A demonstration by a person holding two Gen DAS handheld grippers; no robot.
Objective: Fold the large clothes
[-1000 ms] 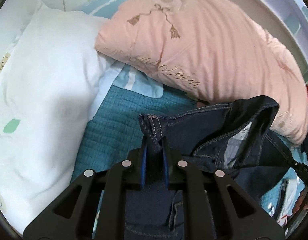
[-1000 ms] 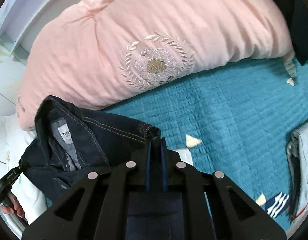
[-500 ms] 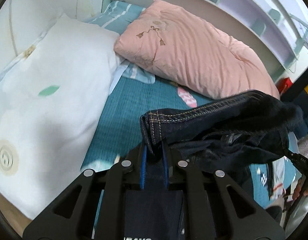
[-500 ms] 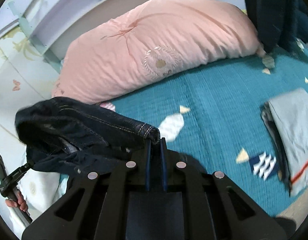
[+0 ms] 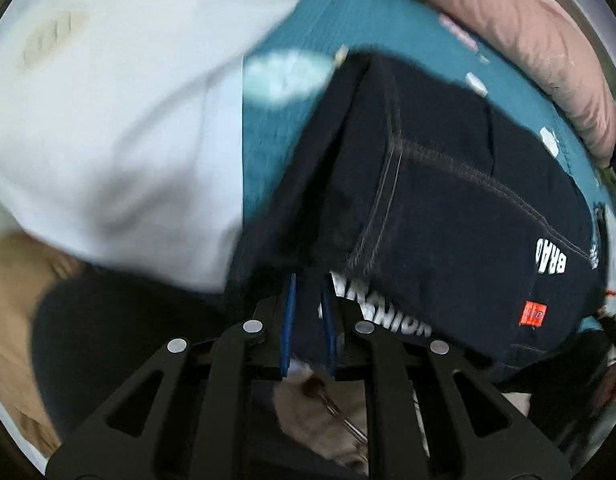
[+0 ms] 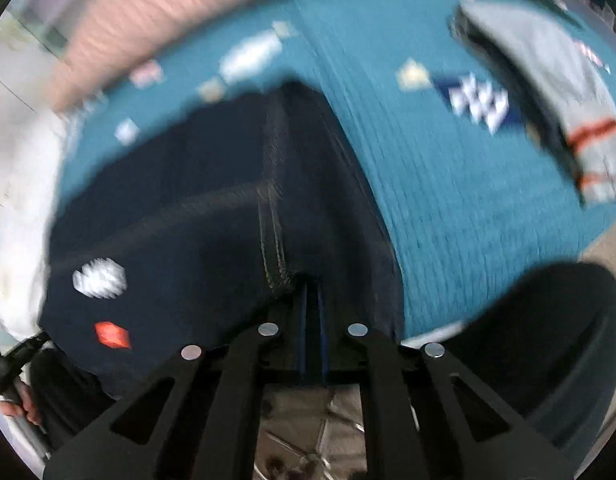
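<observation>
1 pair of dark denim jeans point(image 5: 448, 208) lies spread on the teal bed cover point(image 6: 448, 184), pinched at 2 spots — the left gripper point(image 5: 306, 312) clamps 1 edge by the white lettering, the right gripper point(image 6: 311, 320) is clamped on the other edge beside a stitched seam. 1 pink quilt point(image 5: 540, 40), 1 white pillow point(image 5: 107, 120) and 1 folded grey garment point(image 6: 548, 80) lie around — all blurred.

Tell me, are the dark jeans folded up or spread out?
Spread out, mostly: the jeans lie broad across the teal bedspread, near edge pinched in both tongs. Layers underneath cannot be told.
</observation>
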